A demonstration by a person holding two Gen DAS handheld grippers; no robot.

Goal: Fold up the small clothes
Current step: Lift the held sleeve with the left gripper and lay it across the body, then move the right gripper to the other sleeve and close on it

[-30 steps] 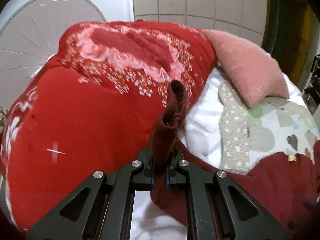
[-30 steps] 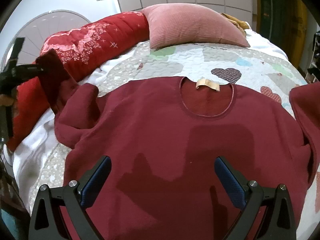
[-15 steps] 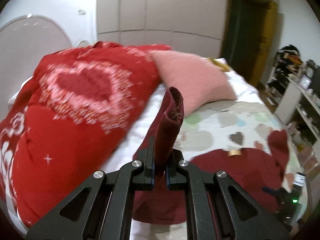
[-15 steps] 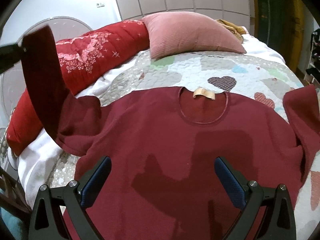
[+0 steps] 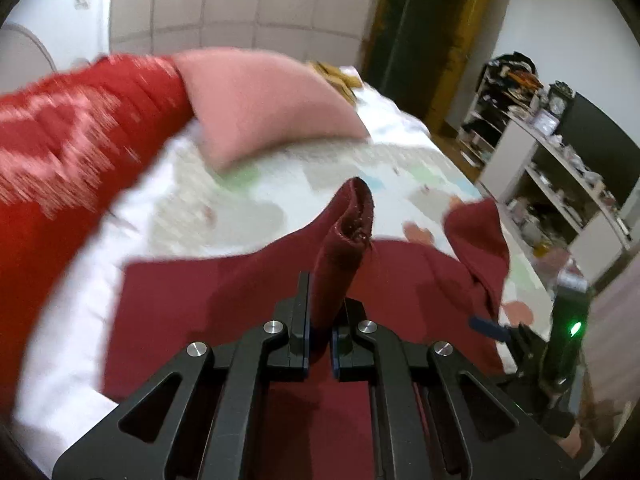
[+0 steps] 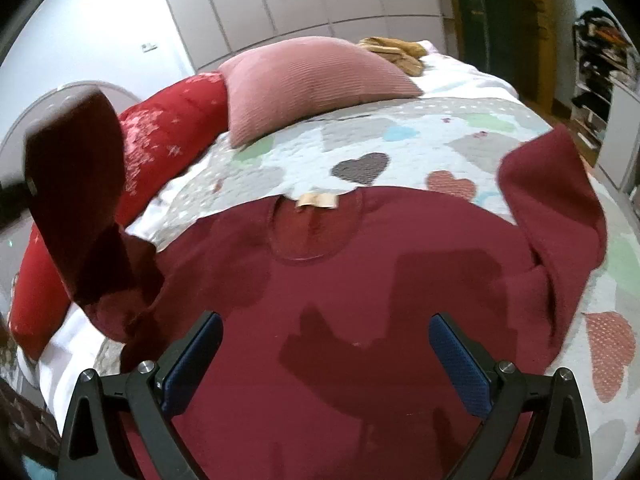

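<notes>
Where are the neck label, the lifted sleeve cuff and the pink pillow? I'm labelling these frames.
neck label (image 6: 317, 200): right wrist view, middle of the tan tag.
sleeve cuff (image 5: 354, 216): left wrist view, open end above the shut left gripper (image 5: 320, 334).
pink pillow (image 6: 308, 80): right wrist view, ribbed face.

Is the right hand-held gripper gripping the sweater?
No, the right hand-held gripper hovers wide open above the sweater, its blue pads clamping nothing.

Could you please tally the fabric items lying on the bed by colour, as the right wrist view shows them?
Maroon: 1, the sweater
Red: 1, the blanket
Pink: 1, the pillow
Mustard: 1, the cloth
Total: 4
</notes>
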